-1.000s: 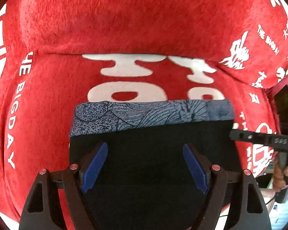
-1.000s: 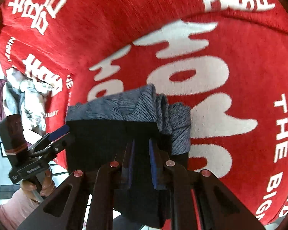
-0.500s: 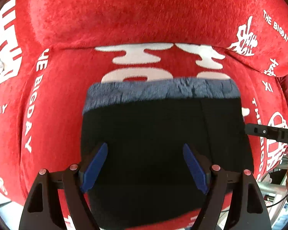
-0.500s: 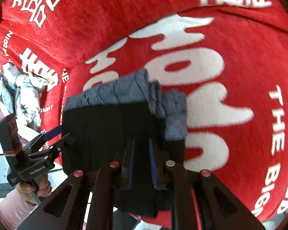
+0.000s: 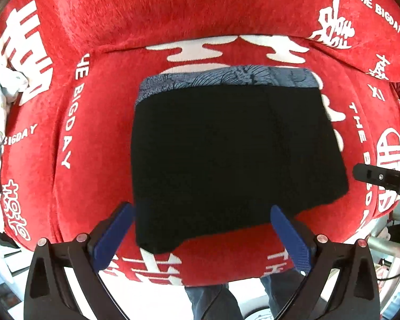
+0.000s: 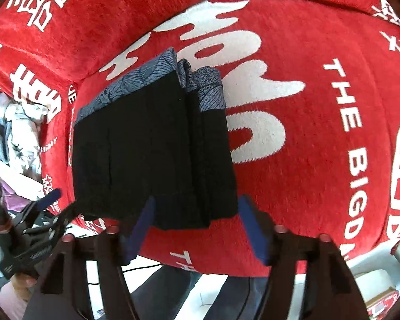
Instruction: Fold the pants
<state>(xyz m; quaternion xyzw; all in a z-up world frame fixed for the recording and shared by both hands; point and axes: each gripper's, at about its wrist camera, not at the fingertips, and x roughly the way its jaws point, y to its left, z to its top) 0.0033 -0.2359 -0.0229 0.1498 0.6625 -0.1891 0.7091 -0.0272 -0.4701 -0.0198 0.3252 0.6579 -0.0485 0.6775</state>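
Black pants (image 5: 226, 154) lie folded in compact rectangle on red cushion (image 5: 98, 122), patterned grey band at far edge. Left tool (image 5: 200, 229) spread, holds nothing. Right tool (image 6: 197, 218) spread, near pants' near edge. Folding looks nearly complete; maybe only smoothing left.

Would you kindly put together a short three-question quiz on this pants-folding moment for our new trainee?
1. True or false: the left gripper is shut on the folded pants.
2. Multiple choice: the pants lie on a) a wooden table, b) a red cover with white lettering, c) a tiled floor.
3. Fill in: the patterned band along the far edge of the pants is blue-____.

Key
1. False. The left gripper's jaws stand wide apart, and so do those of the right gripper.
2. b
3. grey
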